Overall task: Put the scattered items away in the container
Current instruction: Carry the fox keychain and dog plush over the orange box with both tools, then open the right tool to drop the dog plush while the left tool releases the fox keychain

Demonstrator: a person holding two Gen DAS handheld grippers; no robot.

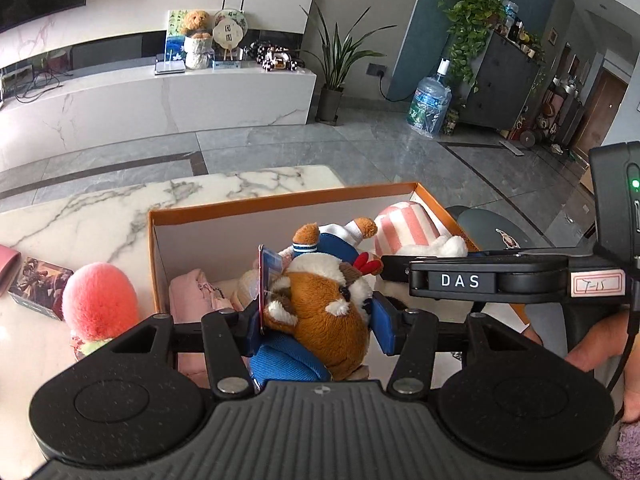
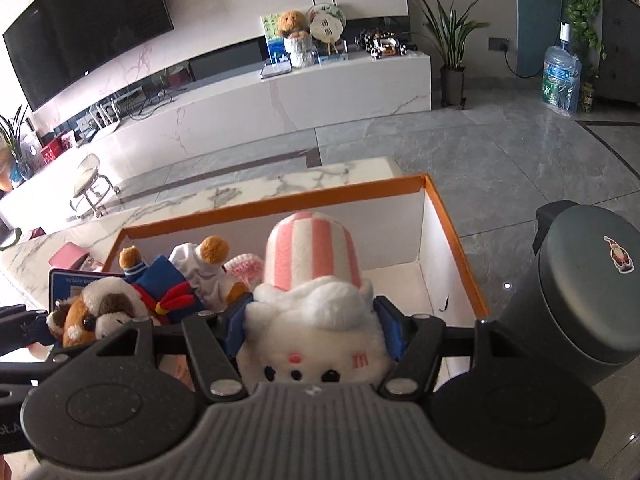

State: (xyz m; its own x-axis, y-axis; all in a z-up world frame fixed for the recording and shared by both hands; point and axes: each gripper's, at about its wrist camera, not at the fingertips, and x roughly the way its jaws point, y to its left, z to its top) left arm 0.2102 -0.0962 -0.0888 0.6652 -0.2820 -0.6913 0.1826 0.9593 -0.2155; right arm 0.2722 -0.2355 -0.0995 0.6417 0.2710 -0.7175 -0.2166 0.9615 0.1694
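We hold a plush toy in each gripper, both above the open orange-rimmed cardboard box with white inner walls (image 1: 280, 204) that sits on the white marble-veined worktop (image 1: 100, 220).

Our left gripper (image 1: 318, 320) is clamped on a brown-and-white plush animal in a blue outfit with a red bow (image 1: 320, 304); its blue pads press the toy's head from both sides, and a pink-edged printed tag (image 1: 269, 276) stands up against the left pad. The toy hangs over the box's near part. Below and to the left of this gripper, inside the box, lies a pale pink soft item (image 1: 196, 292). Further left, outside the box wall, a round coral-pink fuzzy plush (image 1: 100, 300) rests on the worktop, and beyond it a small printed card box (image 1: 38, 286).

Our right gripper (image 2: 312, 324) is closed around a white plush with a pink-and-white striped cap (image 2: 316, 300), face turned toward the camera, its body squeezed between the blue pads. It sits over the middle of the box. To the right of this gripper, just outside the box, stands a dark grey cylindrical bin with a small sticker on its lid (image 2: 580, 280). To its left we see the brown-and-white plush, held in the other gripper.
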